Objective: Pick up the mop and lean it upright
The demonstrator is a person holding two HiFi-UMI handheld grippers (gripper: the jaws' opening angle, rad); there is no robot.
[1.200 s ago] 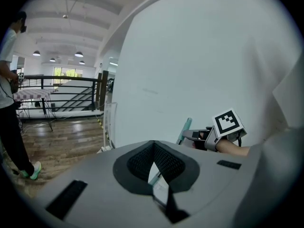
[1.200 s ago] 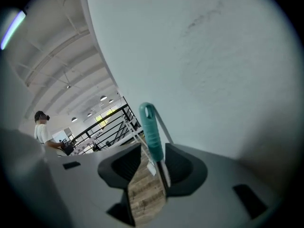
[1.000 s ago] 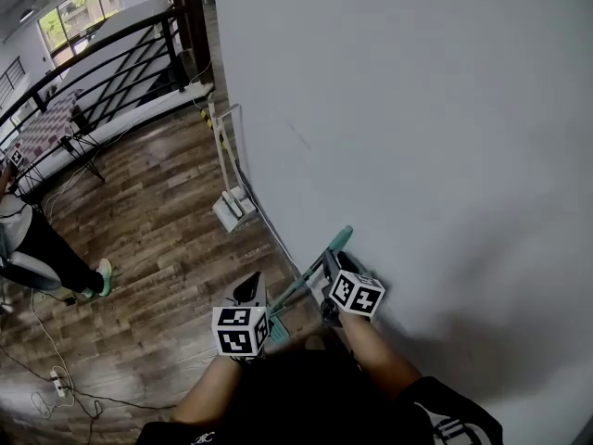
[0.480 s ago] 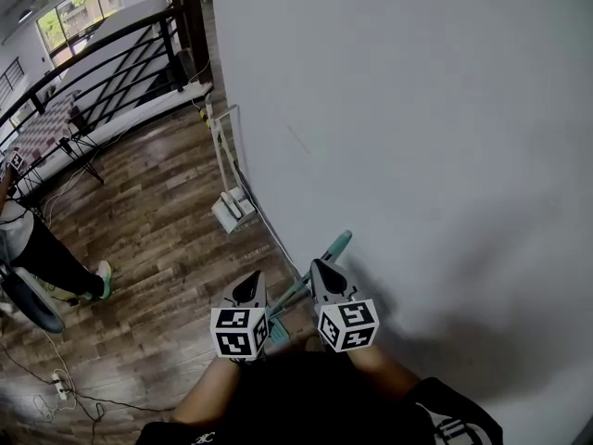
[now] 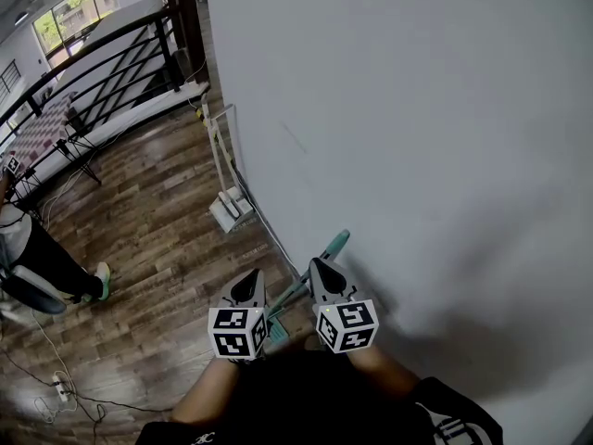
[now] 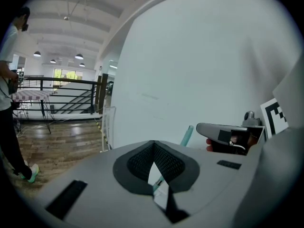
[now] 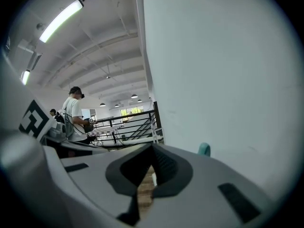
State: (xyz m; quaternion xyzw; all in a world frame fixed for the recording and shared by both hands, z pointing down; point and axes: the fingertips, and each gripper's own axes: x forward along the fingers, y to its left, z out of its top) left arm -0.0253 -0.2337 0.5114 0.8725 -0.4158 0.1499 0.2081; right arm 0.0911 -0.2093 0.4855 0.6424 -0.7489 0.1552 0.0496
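Observation:
The mop, with a teal handle, stands upright and leans on the white wall; its shaft runs down between my two grippers. My left gripper is shut and empty, just left of the shaft. My right gripper is also shut and empty, just right of the shaft and below the handle top. In the left gripper view the teal handle rises beyond the closed tips of my left gripper, with the right gripper's body beside it. The right gripper view shows the handle tip against the wall, right of my right gripper.
A white frame leans on the wall farther along, with a white box at its foot. A black railing borders the wooden floor. A person stands at the left. Cables and a power strip lie near my feet.
My right gripper has let go of the mop shaft, drawn back towards me and shut. The mop stays leaning on the wall. The left gripper has barely moved.

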